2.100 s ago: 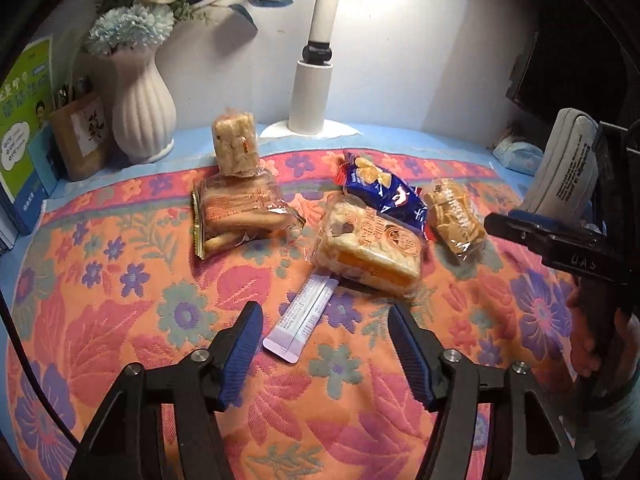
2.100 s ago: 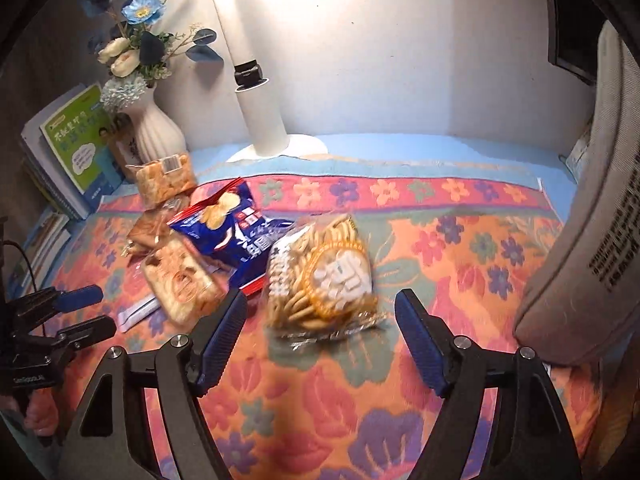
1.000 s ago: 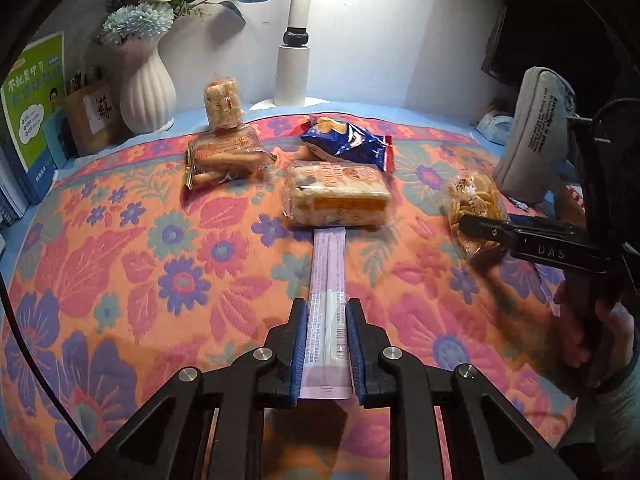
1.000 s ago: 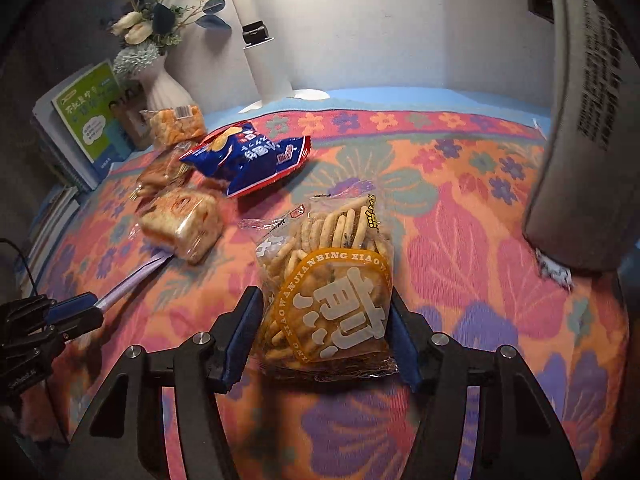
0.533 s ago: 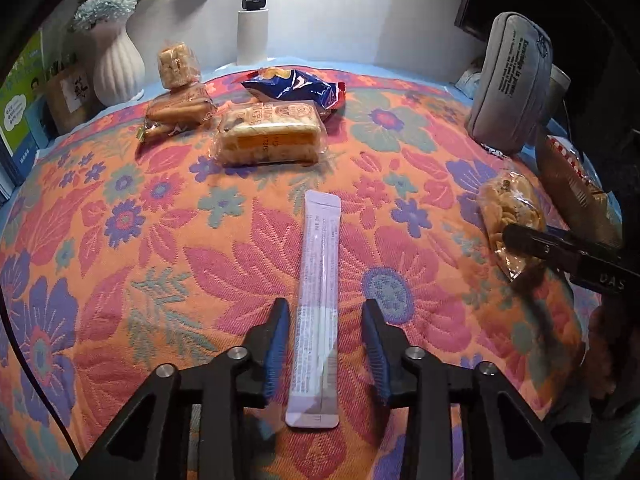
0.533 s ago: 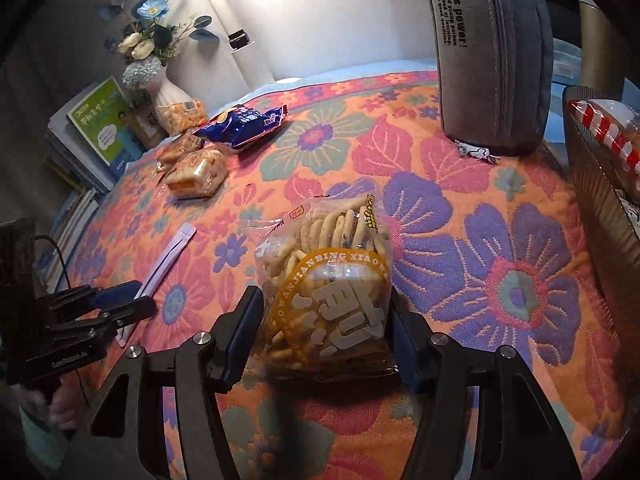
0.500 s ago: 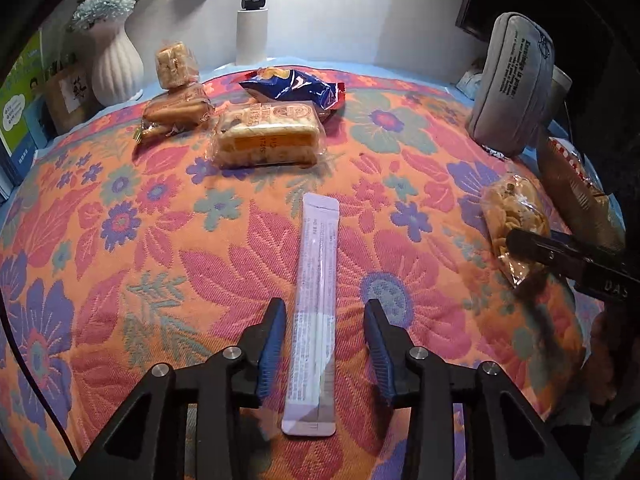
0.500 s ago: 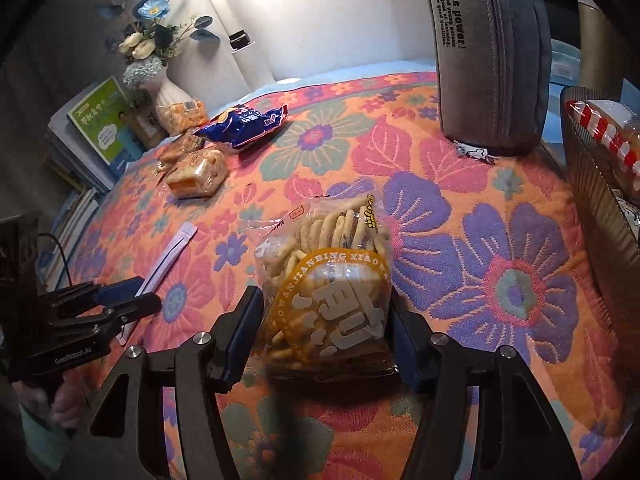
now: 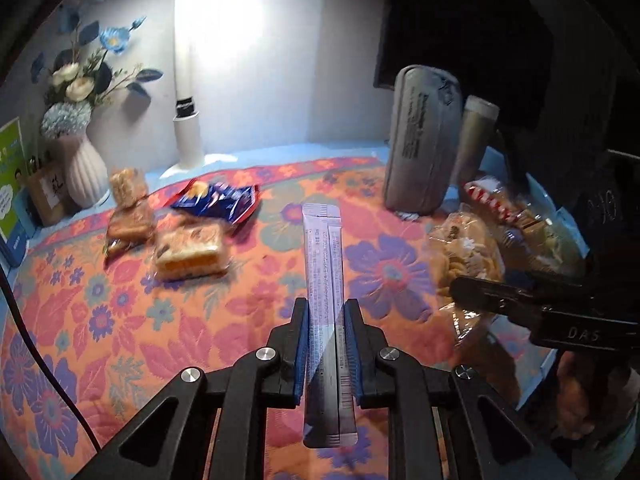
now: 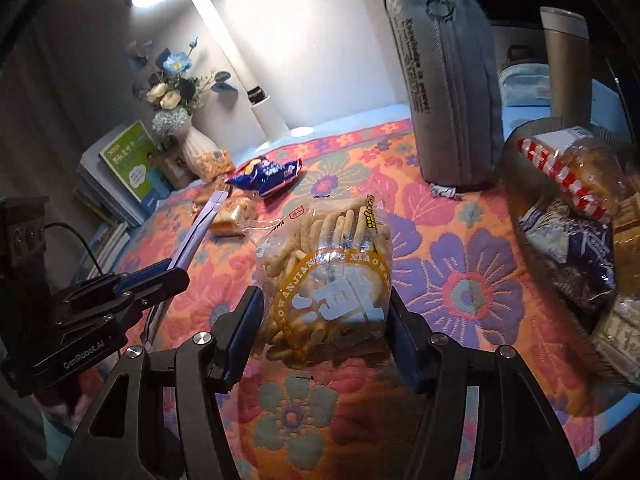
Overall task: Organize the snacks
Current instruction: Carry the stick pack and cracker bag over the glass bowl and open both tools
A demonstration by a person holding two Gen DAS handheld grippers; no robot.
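My left gripper (image 9: pixel 325 320) is shut on a long pale purple stick sachet (image 9: pixel 323 256) and holds it above the floral cloth; it shows in the right wrist view (image 10: pixel 200 224) too. My right gripper (image 10: pixel 326 312) is shut on a clear bag of biscuit sticks (image 10: pixel 332 264), lifted off the cloth; the bag also shows in the left wrist view (image 9: pixel 464 256). A basket (image 10: pixel 532 224) with several snack packs stands at the right. A blue chip bag (image 9: pixel 218 200), a bread pack (image 9: pixel 188 254) and two more packs (image 9: pixel 127 216) lie at the far left.
A grey pencil case (image 9: pixel 422 140) stands upright beside a tall cup (image 9: pixel 476 136) near the basket. A white lamp post (image 9: pixel 186 80), a vase of flowers (image 9: pixel 82 160) and books (image 10: pixel 124 164) line the back left.
My left gripper was open around the sachet lying on the cloth; it has shut on it and lifted it. My right gripper has carried the biscuit bag up and toward the basket.
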